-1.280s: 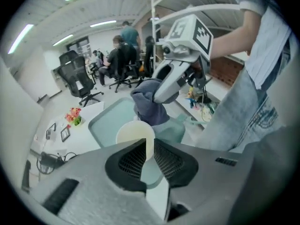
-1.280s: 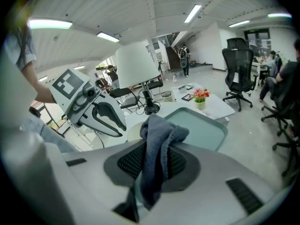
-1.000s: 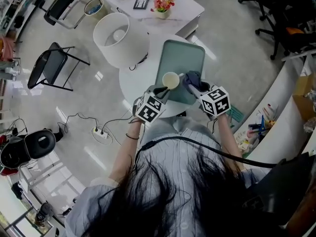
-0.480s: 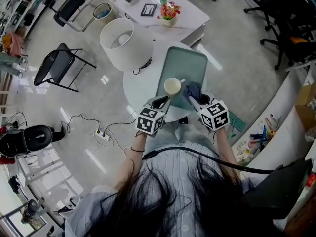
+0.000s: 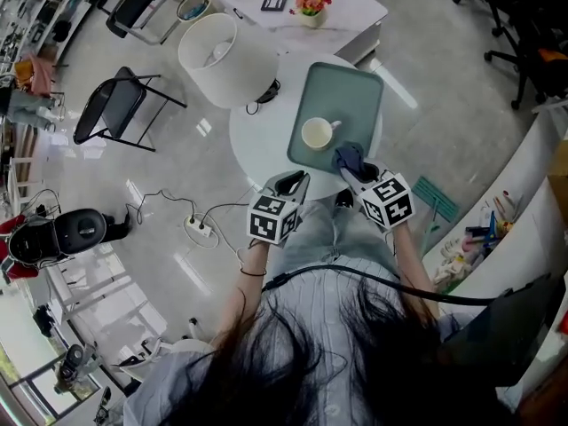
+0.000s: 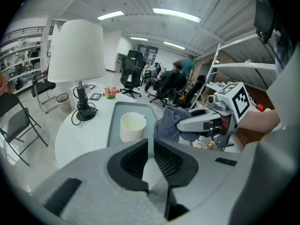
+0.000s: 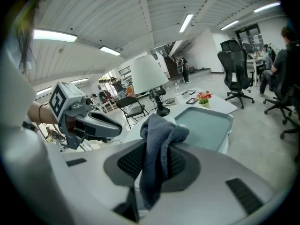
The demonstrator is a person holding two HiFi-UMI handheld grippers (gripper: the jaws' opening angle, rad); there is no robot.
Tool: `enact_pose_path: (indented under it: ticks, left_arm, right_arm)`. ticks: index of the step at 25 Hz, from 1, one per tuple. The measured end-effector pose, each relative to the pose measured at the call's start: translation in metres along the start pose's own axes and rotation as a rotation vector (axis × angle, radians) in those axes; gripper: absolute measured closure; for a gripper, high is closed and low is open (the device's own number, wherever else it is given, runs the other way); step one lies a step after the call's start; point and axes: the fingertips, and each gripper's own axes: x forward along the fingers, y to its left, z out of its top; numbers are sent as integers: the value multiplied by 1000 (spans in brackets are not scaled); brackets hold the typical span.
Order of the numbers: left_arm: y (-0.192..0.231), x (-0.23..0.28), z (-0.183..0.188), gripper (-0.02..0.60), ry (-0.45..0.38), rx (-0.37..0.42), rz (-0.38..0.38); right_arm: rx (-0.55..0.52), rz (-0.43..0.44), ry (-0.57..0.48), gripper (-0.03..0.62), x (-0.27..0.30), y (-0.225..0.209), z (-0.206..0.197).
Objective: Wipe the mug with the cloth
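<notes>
A cream mug [image 5: 317, 134] stands upright on the teal tray [image 5: 348, 91], on its near half; nothing touches it. My right gripper [image 5: 353, 169] is shut on a grey-blue cloth [image 5: 347, 158], which hangs bunched just near-right of the mug. In the right gripper view the cloth [image 7: 161, 136] drapes between the jaws of that gripper [image 7: 157, 159]. My left gripper [image 5: 291, 185] hovers over the table's near edge, short of the mug. In the left gripper view the mug [image 6: 132, 126] is ahead of the gripper [image 6: 151, 146], whose jaws are nearly together with nothing between them.
The tray lies on a round white table [image 5: 258, 142]. A lamp with a big white shade [image 5: 218, 59] stands at the table's far left, its cord trailing across. A folding chair [image 5: 115, 106] and a power strip [image 5: 201, 230] are on the floor to the left.
Both grippers have drawn back toward the person. The mug, earlier close against the left gripper and the cloth, now stands alone on the tray.
</notes>
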Motion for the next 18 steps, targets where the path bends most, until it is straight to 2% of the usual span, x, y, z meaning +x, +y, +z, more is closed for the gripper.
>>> enact_pose_path:
  ticks: [5, 11, 18]
  left_arm:
    - [-1, -4, -11, 534, 9, -16, 0]
    - [4, -11, -4, 534, -26, -11, -5]
    - [9, -45, -9, 534, -73, -3, -1]
  right_arm:
    - [10, 7, -5, 507, 0, 7, -3]
    - [13, 3, -16, 507, 4, 17, 2]
    - [-6, -3, -29, 507, 10, 54, 6]
